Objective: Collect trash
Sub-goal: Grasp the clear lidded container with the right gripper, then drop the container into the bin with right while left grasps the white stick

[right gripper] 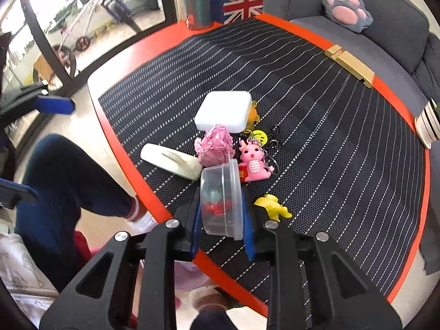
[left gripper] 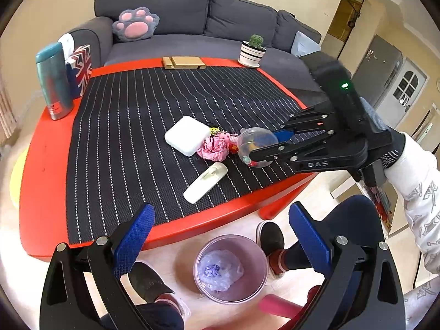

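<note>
My right gripper (right gripper: 221, 211) is shut on a clear round plastic container (right gripper: 220, 192) with red bits inside, held on its side just above the striped mat near the table's front edge. In the left wrist view that container (left gripper: 255, 143) sits between the right gripper's (left gripper: 264, 145) fingers. A crumpled pink paper ball (right gripper: 213, 145) lies just beyond it. My left gripper (left gripper: 221, 211) hangs open and empty off the table's edge, above a pinkish trash bin (left gripper: 247, 250) on the floor with a crumpled plastic bag (left gripper: 220, 271) inside.
On the mat lie a white square box (right gripper: 224, 111), a white wall hook (right gripper: 170, 161), a pink dragon keychain (right gripper: 253, 162) and a yellow toy (right gripper: 272, 206). A teal bottle (left gripper: 53, 82), flag tissue box (left gripper: 81, 68) and cactus pot (left gripper: 253, 52) stand at the edges. A person's feet (left gripper: 272, 236) flank the bin.
</note>
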Tool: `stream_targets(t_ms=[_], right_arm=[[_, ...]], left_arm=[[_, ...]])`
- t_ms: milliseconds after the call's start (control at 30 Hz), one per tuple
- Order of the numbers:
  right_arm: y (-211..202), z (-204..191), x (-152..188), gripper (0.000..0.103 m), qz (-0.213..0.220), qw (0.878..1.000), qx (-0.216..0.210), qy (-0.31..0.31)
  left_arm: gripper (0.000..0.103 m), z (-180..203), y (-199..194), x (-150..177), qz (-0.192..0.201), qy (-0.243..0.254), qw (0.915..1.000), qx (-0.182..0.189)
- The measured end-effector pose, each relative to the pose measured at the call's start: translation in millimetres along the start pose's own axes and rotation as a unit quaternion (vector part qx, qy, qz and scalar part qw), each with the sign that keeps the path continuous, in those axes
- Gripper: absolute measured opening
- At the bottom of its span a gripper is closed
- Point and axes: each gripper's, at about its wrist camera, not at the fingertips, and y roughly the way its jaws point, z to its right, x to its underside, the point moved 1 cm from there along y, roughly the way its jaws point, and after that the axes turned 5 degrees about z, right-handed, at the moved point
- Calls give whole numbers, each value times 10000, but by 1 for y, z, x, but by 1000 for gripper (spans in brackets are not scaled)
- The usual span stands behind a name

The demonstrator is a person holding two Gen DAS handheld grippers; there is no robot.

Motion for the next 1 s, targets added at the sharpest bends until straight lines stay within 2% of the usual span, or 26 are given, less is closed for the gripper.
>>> stream_targets(t_ms=[267, 767, 800, 867, 1000], right_arm=[[-33, 8, -1, 24, 463, 9962, -116, 722], [-52, 24, 18, 24, 650, 9910, -53, 1168], [-52, 25, 19, 24, 655, 9908, -51, 1184], [-52, 26, 21, 24, 660, 9905, -47, 1206], [-52, 29, 23, 24, 667, 9898, -44, 1255]], left_arm=[[94, 5, 19, -15, -122, 357, 9993, 8], [94, 5, 80, -33, -789, 1140, 9903, 111], [93, 4, 84, -33, -817, 1168, 9898, 80], [79, 3, 91, -33, -902, 1191, 9887, 119], [62, 2, 101, -31, -1001, 1198, 9877, 135]])
